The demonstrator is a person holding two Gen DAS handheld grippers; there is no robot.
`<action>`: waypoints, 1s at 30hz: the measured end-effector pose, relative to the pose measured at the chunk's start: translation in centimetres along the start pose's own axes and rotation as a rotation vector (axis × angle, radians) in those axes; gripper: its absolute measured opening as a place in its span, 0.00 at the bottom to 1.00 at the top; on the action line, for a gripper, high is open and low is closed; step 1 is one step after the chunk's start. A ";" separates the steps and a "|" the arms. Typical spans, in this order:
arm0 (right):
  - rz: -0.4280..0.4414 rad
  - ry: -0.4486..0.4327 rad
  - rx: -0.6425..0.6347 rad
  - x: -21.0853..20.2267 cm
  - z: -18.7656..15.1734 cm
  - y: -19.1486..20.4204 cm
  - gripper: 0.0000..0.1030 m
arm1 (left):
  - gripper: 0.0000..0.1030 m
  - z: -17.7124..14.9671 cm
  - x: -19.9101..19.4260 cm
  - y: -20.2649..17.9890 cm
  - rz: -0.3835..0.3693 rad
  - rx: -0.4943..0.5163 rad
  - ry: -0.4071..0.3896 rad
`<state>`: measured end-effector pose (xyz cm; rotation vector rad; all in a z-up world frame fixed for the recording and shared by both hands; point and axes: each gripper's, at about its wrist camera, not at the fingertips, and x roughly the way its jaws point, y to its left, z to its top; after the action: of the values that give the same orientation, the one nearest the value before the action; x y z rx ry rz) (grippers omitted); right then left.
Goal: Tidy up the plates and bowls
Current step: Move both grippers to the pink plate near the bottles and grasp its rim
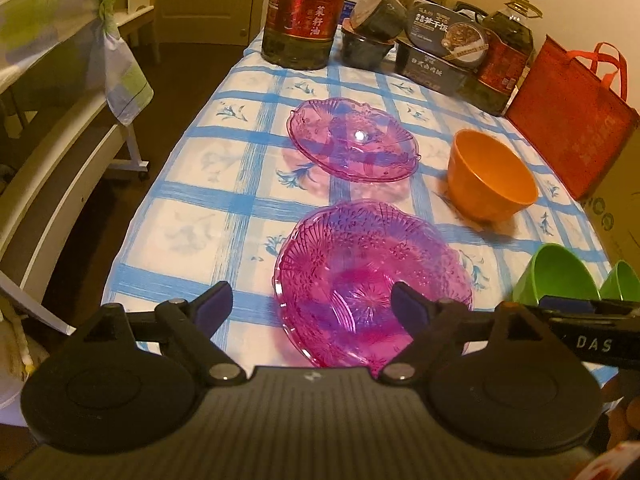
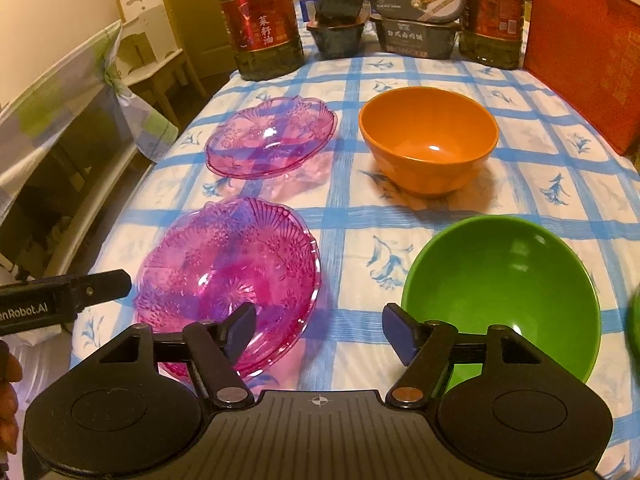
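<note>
Both tools, left tool (image 1: 310, 306) and right tool (image 2: 319, 330), hover wide, holding nothing. Near pink plate (image 1: 374, 280): below left tool. Far pink plate (image 1: 352, 138): beyond it. Orange bowl (image 2: 428, 140), green bowl (image 2: 502, 296): to its right. Step, seemingly: between placements. Next: grasp a rim, stack like with like.

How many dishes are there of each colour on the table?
Pink: 2, the far plate and the near plate; either may be a stack, I cannot tell.
Orange: 1, the orange bowl.
Green: 2, the big green bowl and the edge green bowl.
Total: 5
</note>
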<state>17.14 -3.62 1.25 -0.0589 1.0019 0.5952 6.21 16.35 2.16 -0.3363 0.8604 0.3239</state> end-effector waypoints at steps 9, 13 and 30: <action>0.001 -0.003 0.033 0.0 0.8 -0.4 0.69 | 0.82 0.2 0.5 0.2 -0.004 0.034 -0.010; 0.007 -0.009 0.047 0.1 1.5 -0.6 0.69 | 0.82 0.8 0.7 0.5 -0.017 0.034 -0.014; 0.031 -0.026 0.083 3.1 7.9 0.1 0.68 | 0.82 6.4 4.5 1.9 -0.026 0.050 0.017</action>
<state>24.43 0.31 3.09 0.0375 1.0029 0.5814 12.54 21.31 2.28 -0.3038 0.8788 0.2746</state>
